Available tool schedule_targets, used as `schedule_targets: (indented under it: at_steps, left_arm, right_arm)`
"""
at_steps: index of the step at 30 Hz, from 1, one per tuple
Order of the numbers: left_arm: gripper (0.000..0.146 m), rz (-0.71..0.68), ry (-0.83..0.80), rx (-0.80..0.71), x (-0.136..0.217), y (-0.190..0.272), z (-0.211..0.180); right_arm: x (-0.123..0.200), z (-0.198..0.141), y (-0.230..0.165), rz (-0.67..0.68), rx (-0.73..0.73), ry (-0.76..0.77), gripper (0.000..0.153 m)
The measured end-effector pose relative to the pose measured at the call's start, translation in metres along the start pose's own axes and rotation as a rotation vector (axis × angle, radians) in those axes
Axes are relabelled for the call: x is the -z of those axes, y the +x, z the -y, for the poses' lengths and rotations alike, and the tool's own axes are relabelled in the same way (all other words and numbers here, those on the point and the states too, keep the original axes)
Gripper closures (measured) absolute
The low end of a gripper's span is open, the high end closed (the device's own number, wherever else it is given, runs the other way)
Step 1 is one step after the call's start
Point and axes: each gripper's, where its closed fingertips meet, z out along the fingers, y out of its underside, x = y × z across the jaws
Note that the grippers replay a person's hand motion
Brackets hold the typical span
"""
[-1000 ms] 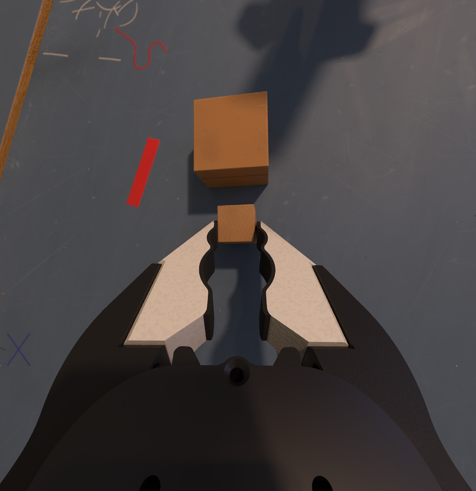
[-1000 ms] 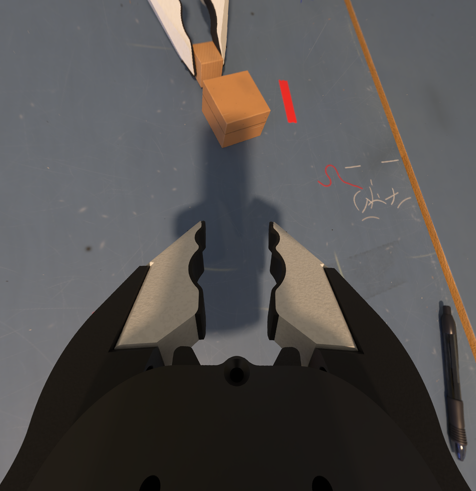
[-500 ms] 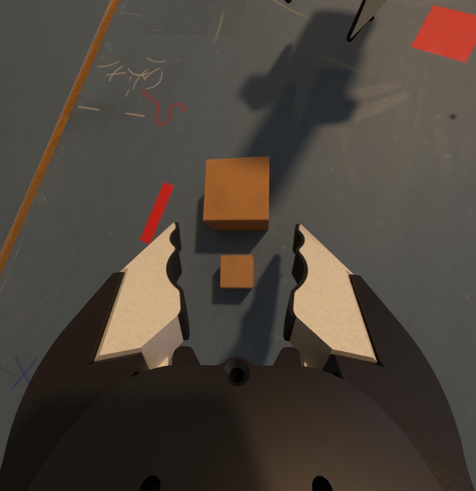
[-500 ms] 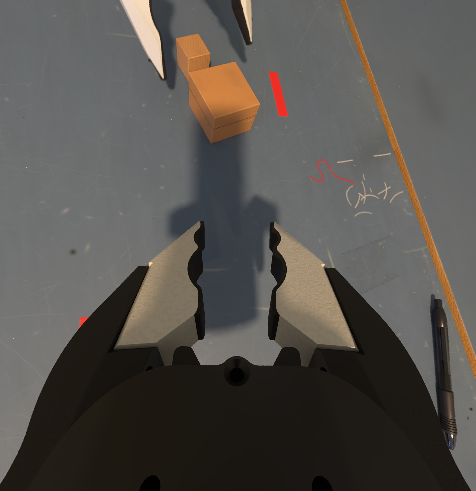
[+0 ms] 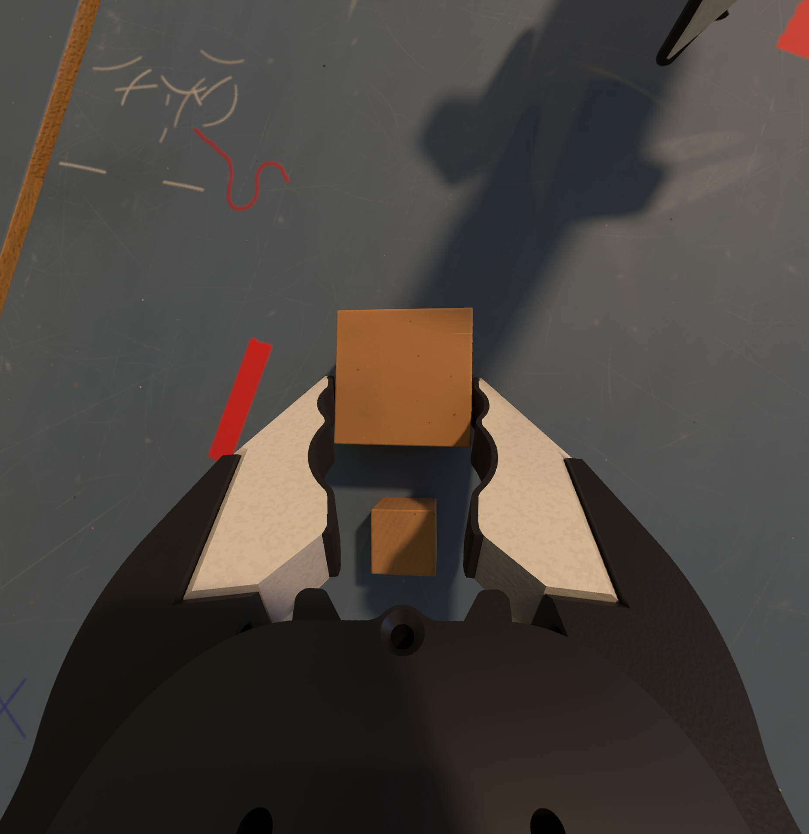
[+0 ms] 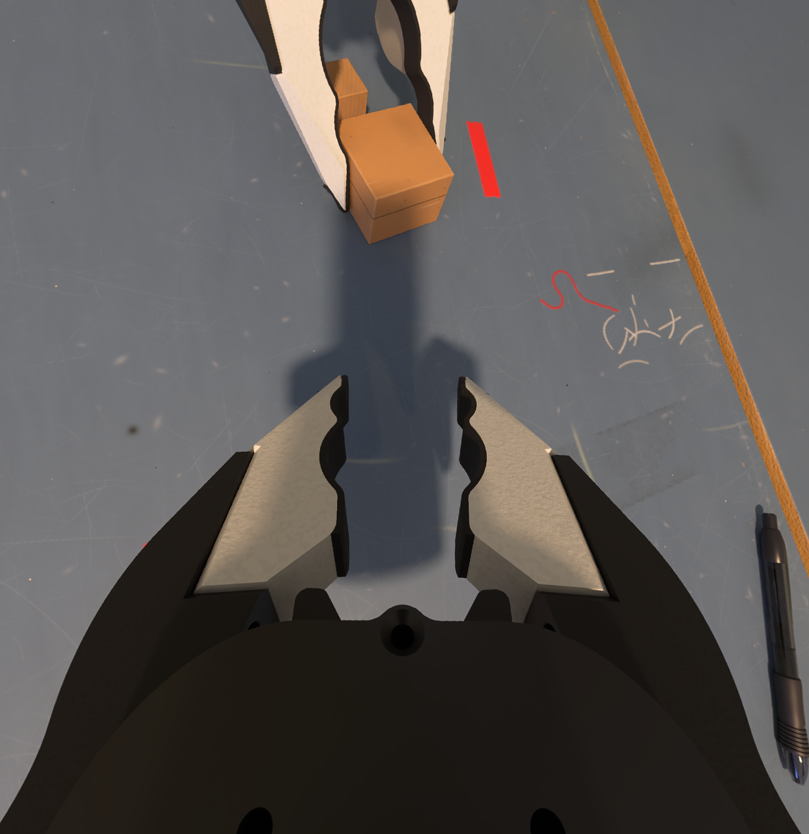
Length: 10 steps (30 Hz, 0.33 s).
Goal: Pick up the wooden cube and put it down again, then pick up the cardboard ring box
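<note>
The cardboard ring box (image 5: 402, 377) is a brown box with a lid seam, standing on the grey table. My left gripper (image 5: 402, 383) has its fingertips pressed against the box's left and right sides. The small wooden cube (image 5: 403, 537) lies on the table behind the box, between the finger bases and touching neither finger. In the right wrist view the box (image 6: 398, 167) shows far ahead, with the left gripper's white fingers (image 6: 312, 135) either side of it and the cube (image 6: 348, 85) beyond it. My right gripper (image 6: 402, 383) is open and empty above bare table.
A red tape strip (image 5: 240, 397) lies just left of the box. A dark pen (image 6: 782, 645) lies at the right, near an orange line (image 6: 691, 252). Chalk scribbles (image 5: 181, 94) and a red patch (image 5: 804, 36) mark the table farther off.
My left gripper let go of the wooden cube, opened wide, moved forward past it and closed onto the sides of the ring box. The right gripper has hardly moved.
</note>
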Motion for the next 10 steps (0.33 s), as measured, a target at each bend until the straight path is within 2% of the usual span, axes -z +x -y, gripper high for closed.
schedule_targets:
  at_steps: [10]
  left_arm:
    - [0.086,0.011,0.023,0.051,0.0063,-0.0084,0.0004]
  right_arm:
    - [0.0022,0.0000,0.0031,-0.007,-0.019,0.025,0.105]
